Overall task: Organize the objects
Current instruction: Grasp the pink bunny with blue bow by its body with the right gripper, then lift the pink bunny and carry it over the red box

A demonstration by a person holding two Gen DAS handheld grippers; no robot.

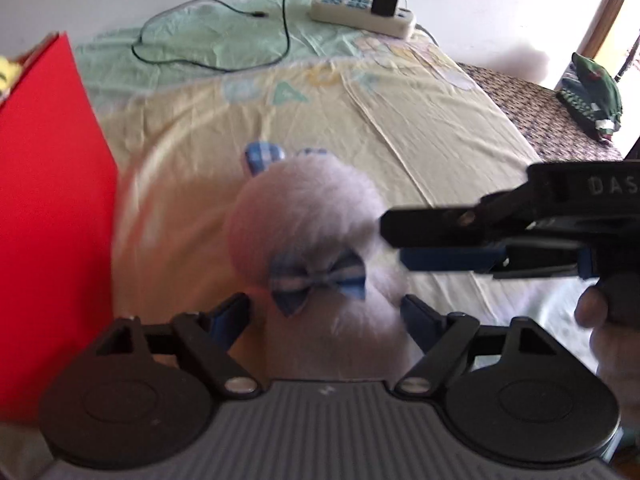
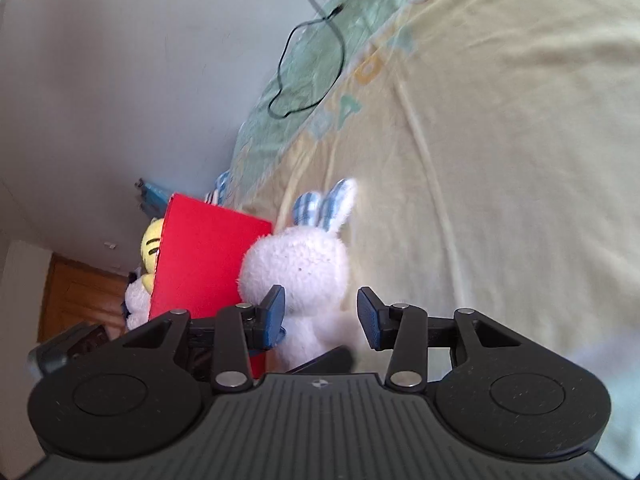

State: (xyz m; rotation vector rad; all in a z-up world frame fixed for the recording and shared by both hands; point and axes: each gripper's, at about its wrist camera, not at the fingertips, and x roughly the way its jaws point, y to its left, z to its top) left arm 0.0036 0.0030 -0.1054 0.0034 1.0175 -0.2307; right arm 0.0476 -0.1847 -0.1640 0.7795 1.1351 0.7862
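The left gripper point(image 1: 326, 312) sits nearest, jaws spread wide around a white plush bunny point(image 1: 308, 232) without visibly clamping it. The bunny stands on the yellow bedsheet point(image 1: 420, 132) beside a red box point(image 1: 48, 200). The right gripper point(image 2: 322, 312), also wide, grips nothing.

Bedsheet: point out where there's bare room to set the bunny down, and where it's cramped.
Free: the yellow bedsheet between the white bunny and the black cable, and the stretch toward the power strip. Crowded: around the bunny, with the red box beside it and both the left gripper and right gripper close in.
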